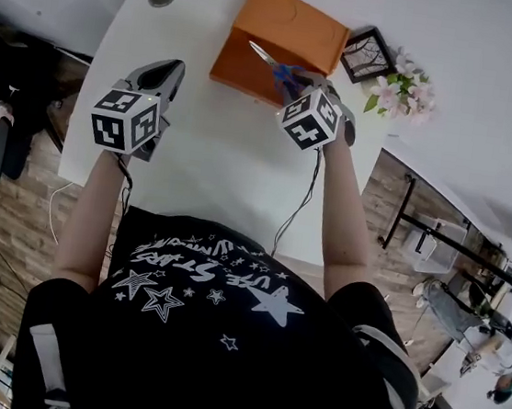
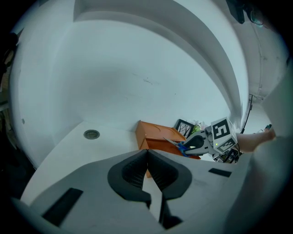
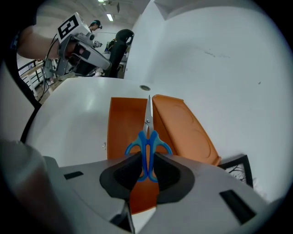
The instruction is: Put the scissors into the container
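Scissors (image 3: 147, 137) (blue-handled, blades shut) are hanging above the open orange container (image 3: 121, 125) — the right gripper (image 3: 147, 172) is clamping their handles, while the left gripper (image 2: 147, 170) is hovering well apart, jaws pressed together.

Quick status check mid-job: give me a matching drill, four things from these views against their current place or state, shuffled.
1. scissors
2. left hand-held gripper
3. container
4. picture frame

A. orange, lid open
B. jaws together, empty
C. blue handles clamped in the right hand-held gripper
D. next to the flowers

Pairs: 1-C, 2-B, 3-A, 4-D
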Action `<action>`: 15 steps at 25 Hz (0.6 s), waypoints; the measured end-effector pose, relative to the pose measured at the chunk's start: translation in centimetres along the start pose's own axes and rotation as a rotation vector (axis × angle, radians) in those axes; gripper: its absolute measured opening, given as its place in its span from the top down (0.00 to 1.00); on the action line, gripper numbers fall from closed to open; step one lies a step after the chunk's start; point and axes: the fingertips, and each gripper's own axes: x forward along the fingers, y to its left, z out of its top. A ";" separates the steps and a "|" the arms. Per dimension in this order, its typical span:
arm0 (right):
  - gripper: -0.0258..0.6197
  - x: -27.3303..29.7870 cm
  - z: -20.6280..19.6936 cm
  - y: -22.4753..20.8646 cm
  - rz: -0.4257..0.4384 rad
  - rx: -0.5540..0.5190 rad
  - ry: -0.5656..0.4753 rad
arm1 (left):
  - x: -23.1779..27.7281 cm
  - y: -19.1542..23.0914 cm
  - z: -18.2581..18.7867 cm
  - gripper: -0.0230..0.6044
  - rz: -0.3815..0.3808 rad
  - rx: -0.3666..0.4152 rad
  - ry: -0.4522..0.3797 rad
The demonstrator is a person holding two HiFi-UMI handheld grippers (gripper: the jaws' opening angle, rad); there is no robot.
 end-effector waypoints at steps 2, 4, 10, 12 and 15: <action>0.81 1.0 -0.1 0.1 0.023 -0.026 0.023 | 0.5 0.4 -0.1 0.93 0.007 -0.009 0.008; 0.81 1.9 -0.2 0.2 0.043 -0.049 0.037 | 1.0 0.7 -0.3 0.93 0.014 -0.015 0.016; 0.81 3.7 -0.5 0.7 0.097 -0.111 0.085 | 2.0 1.3 -0.8 0.93 0.024 -0.037 0.033; 0.81 4.2 -0.6 0.6 0.101 -0.126 0.100 | 2.3 1.2 -1.0 0.93 0.020 -0.035 0.044; 0.81 4.7 -0.7 0.8 0.117 -0.137 0.116 | 2.6 1.2 -1.4 0.93 0.016 -0.033 0.057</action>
